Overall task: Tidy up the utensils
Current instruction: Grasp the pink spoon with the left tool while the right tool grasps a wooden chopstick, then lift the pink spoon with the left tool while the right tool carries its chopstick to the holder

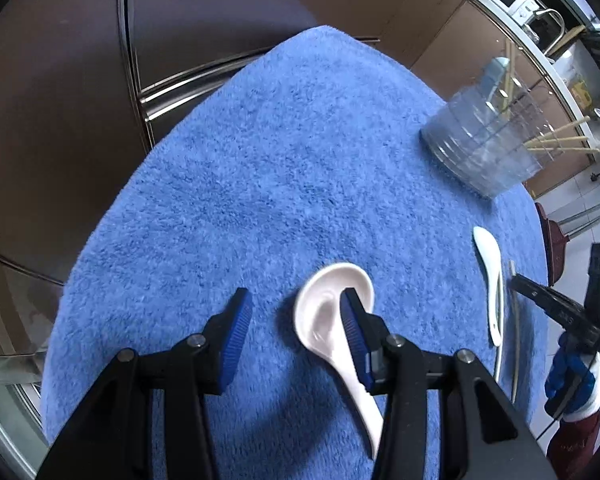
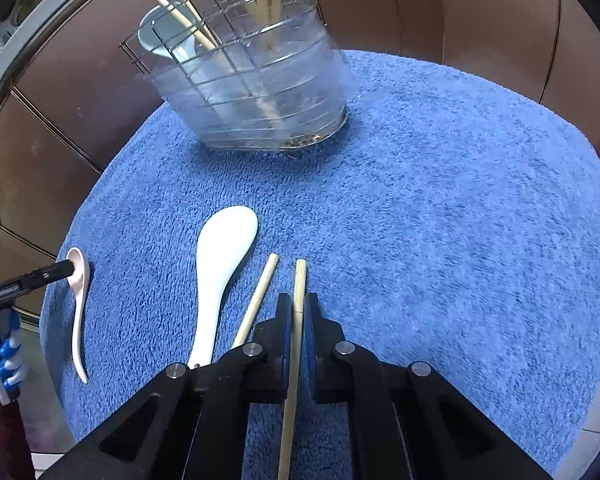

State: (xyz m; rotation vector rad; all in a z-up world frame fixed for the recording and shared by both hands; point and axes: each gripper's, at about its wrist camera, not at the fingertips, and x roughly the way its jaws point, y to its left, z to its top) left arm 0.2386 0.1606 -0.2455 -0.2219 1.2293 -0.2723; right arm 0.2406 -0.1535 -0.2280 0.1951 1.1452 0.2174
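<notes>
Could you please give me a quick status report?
Left tool open over pale pink ceramic spoon. Right tool shut on wooden chopstick. Nothing blocking.

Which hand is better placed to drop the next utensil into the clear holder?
Right. Its tongs are already shut on a chopstick, with the clear holder straight ahead. The left tongs are open, merely straddling the pink spoon on the towel.
</notes>
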